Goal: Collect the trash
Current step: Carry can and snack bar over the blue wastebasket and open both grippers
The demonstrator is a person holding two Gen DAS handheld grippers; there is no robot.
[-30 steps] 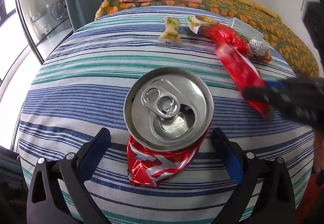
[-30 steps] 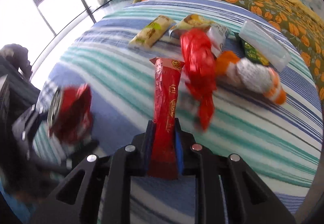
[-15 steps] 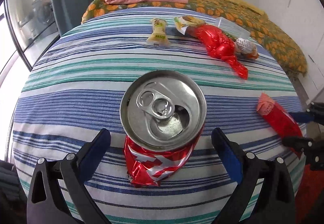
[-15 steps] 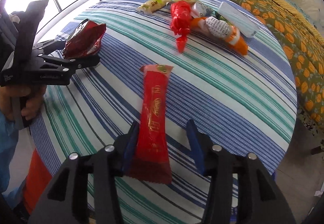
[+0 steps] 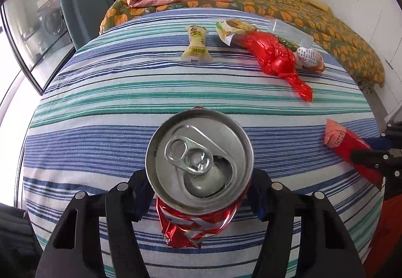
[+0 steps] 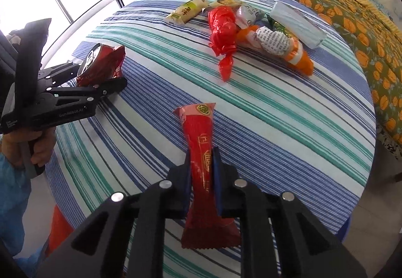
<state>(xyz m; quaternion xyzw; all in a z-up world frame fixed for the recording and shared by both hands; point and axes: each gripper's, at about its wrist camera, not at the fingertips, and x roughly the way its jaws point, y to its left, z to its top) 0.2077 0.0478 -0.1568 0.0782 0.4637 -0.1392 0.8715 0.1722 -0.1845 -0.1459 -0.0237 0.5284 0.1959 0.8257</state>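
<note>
Right claw (image 6: 203,172): clamped tight on the long red wrapper (image 6: 204,165), pads pinching it about mid-length. Wrapper's far end lies over the tabletop (image 6: 289,112) near the close edge; tail end flares out below the pads. Risk: film is thin and slick. A fast swing could let it slide through the pads, and the loose far end may drag on the striped cloth and pull it out.

Left claw (image 5: 201,200): jaws closing around the crushed red can (image 5: 199,165), which sits upright near the tabletop's near edge, open top facing the camera. Pads look right at the can's sides; can't confirm firm contact yet, so I read it as not gripped. Risks: the body under the rim is crumpled and uneven, so the pads may land on a fold and the can could twist or pop out. Pads sit low on it, so a top-heavy tilt on lift looks likely. Any dregs inside would spill on the cloth if it tips.

Further out: the yellow snack packet (image 5: 197,44), red plastic bag (image 5: 276,59), orange-and-white wrapper (image 6: 281,48) and clear packet (image 6: 296,24) are bunched at the far side, several touching or overlapping. Grabbing one there could drag its neighbours along or knock them off toward the bed (image 5: 326,24) behind.
</note>
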